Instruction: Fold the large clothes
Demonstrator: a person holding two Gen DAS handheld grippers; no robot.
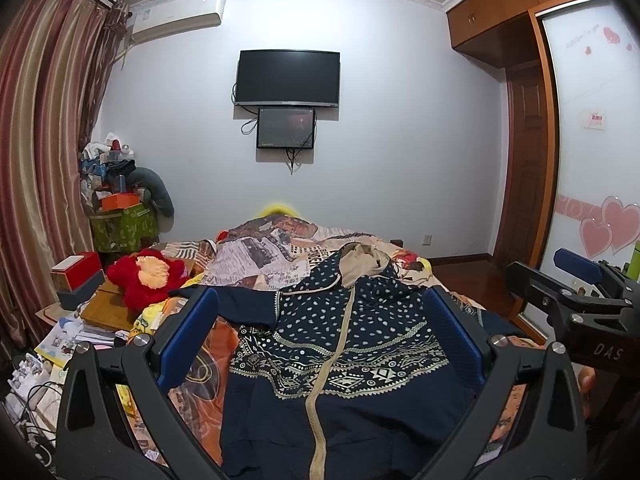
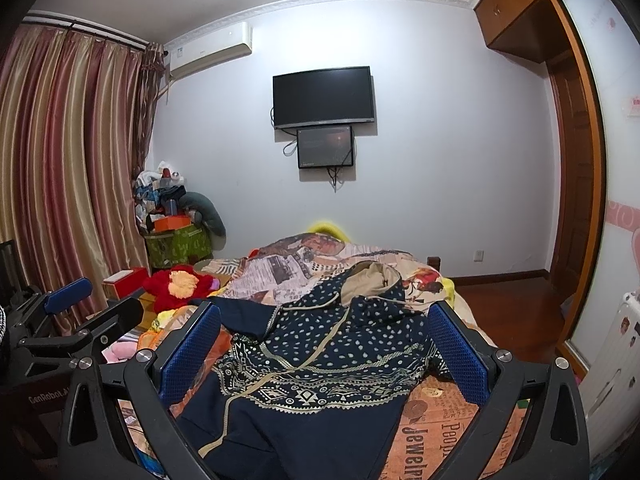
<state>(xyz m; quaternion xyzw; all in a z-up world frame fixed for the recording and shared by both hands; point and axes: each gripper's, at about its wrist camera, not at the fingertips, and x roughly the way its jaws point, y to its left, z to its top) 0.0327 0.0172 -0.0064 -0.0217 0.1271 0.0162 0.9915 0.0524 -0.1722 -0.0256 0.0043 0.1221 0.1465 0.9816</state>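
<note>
A navy hooded zip jacket [image 1: 344,344] with white dots, a patterned band and a beige hood lies front up on the bed, hood toward the far wall; it also shows in the right wrist view [image 2: 320,364]. Its left sleeve stretches out to the left. My left gripper [image 1: 320,336] is open and empty, held above the jacket's lower half. My right gripper [image 2: 324,344] is open and empty, also above the jacket; it shows at the right edge of the left wrist view [image 1: 576,280]. The left gripper appears at the left of the right wrist view [image 2: 76,304].
The bed [image 2: 444,432] has an orange newspaper-print cover and a rumpled quilt [image 1: 272,248] at the far end. A red plush toy [image 1: 148,276], boxes and papers crowd the left side. A wardrobe [image 1: 592,140] stands on the right, wooden floor beside it.
</note>
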